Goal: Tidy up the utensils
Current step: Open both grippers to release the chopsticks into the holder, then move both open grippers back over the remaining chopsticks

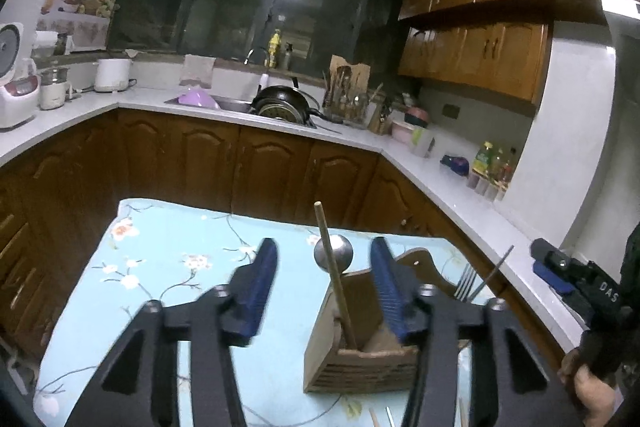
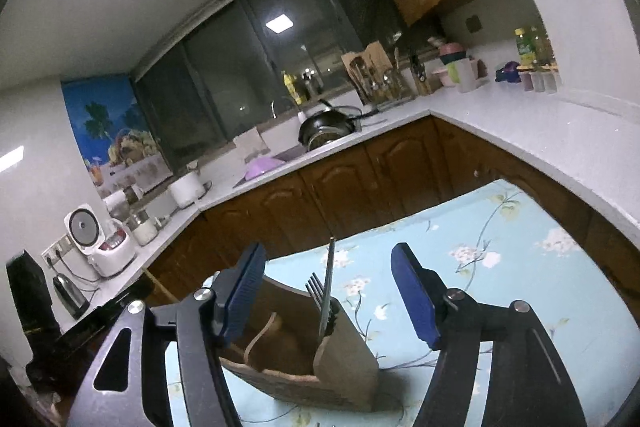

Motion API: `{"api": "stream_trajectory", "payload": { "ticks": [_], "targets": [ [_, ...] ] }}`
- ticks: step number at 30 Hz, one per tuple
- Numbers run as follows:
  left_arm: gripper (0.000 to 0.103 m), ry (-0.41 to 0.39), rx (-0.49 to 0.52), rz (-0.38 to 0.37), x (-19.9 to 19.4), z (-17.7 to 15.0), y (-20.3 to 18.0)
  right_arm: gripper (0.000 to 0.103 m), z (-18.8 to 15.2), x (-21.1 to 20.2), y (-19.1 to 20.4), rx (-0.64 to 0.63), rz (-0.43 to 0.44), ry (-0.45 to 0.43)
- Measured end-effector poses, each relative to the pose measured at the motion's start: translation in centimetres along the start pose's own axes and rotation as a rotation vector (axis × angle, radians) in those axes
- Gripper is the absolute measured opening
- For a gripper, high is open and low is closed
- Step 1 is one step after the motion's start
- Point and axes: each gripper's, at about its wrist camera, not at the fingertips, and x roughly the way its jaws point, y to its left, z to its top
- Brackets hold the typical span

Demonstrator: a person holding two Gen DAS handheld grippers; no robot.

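Floral tabletop (image 1: 180,267) is carrying the wooden holder (image 1: 360,359) between both grippers' spread, empty fingers (image 1: 260,291), utensils standing sorted inside.

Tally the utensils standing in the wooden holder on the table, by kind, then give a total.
In the wooden holder:
Wooden-handled ladle: 1
Fork: 1
Thin metal rod, likely a chopstick: 1
Total: 3
Some loose sticks at the left view's bottom edge lie outside the holder and are not counted.
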Motion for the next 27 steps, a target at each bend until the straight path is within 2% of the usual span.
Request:
{"api": "stream_trajectory", "payload": {
  "ticks": [2, 4, 9, 17, 27],
  "targets": [
    [0.062, -0.008, -0.003, 0.008, -1.3, -0.5, 0.1, 0.077, -0.1, -1.3, -0.1, 0.005, 0.005, -0.01],
    [0.073, -0.01, -0.011, 0.023, -2.9, -1.3, 0.4, 0.08, -0.3, -2.5, -0.1, 0.0, 0.007, -0.016],
    [0.079, 0.002, -0.03, 0.011, -6.5, -3.4, 0.6, 0.085, -1.8, -5.8, 0.0, -0.022, 0.018, -0.003],
    [0.08, 0.055, -0.049, -0.01, -11.5, -6.7, 0.8, 0.086, -5.7, -10.7, 0.1, -0.061, -0.01, 0.025],
    [0.08, 0.155, -0.073, 0.001, -14.4, -9.3, 0.7, 0.086, -11.1, -12.3, -1.1, -0.074, -0.064, 0.135]
  ]
}}
